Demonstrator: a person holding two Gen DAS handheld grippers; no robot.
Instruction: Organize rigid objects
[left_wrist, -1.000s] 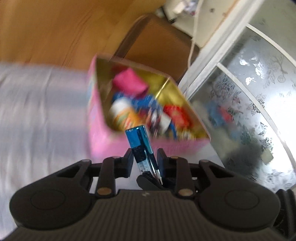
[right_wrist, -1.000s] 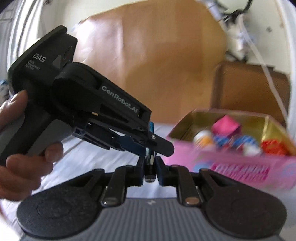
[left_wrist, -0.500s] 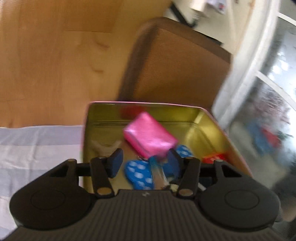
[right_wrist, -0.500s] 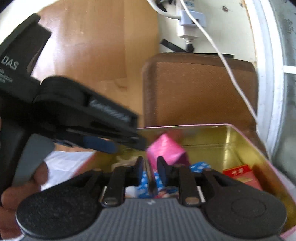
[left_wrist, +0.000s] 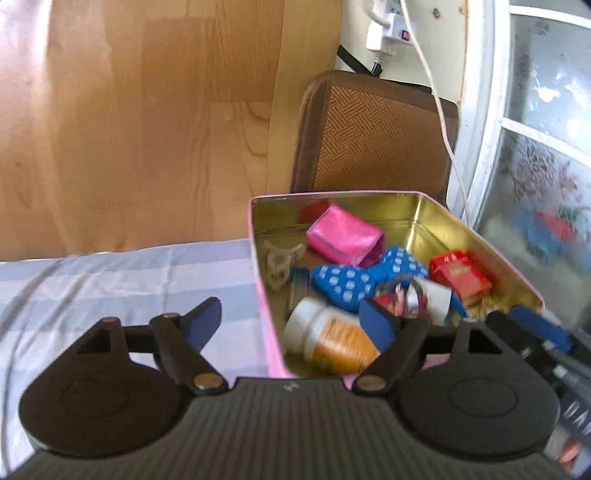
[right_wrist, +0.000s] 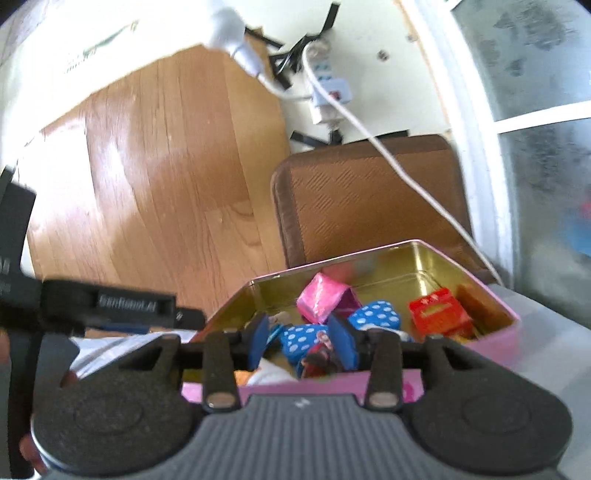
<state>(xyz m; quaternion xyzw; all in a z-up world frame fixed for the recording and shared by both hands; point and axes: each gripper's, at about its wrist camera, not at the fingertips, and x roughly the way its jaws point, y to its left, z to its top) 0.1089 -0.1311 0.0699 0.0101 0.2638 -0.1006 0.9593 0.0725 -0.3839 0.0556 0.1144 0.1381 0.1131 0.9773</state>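
A pink tin (left_wrist: 332, 194) with a gold inside stands open on the striped sheet. In it lie a pink box (left_wrist: 345, 236), a blue dotted pouch (left_wrist: 351, 284), a red box (left_wrist: 460, 275) and a white-and-orange bottle (left_wrist: 328, 339). My left gripper (left_wrist: 291, 325) hangs over the tin's near left corner, its jaws opening wide and gripping nothing. My right gripper (right_wrist: 301, 341) is over the tin's (right_wrist: 424, 245) near edge. Its jaws are opening too, and the blue pouch (right_wrist: 303, 339) shows behind them, untouched. The left gripper (right_wrist: 110, 304) is at the left of the right wrist view.
A brown woven cushion (left_wrist: 376, 133) leans behind the tin, against a wooden headboard (left_wrist: 147, 110). From a power strip (left_wrist: 388, 26) on the wall a white cable (left_wrist: 443, 122) hangs down past the cushion. A frosted window (left_wrist: 535, 147) closes the right side. The striped sheet (left_wrist: 110, 280) spreads left.
Both grippers were shut on a slim blue object beside the tin. They have come over the tin and opened, and that object is no longer between either pair of jaws.
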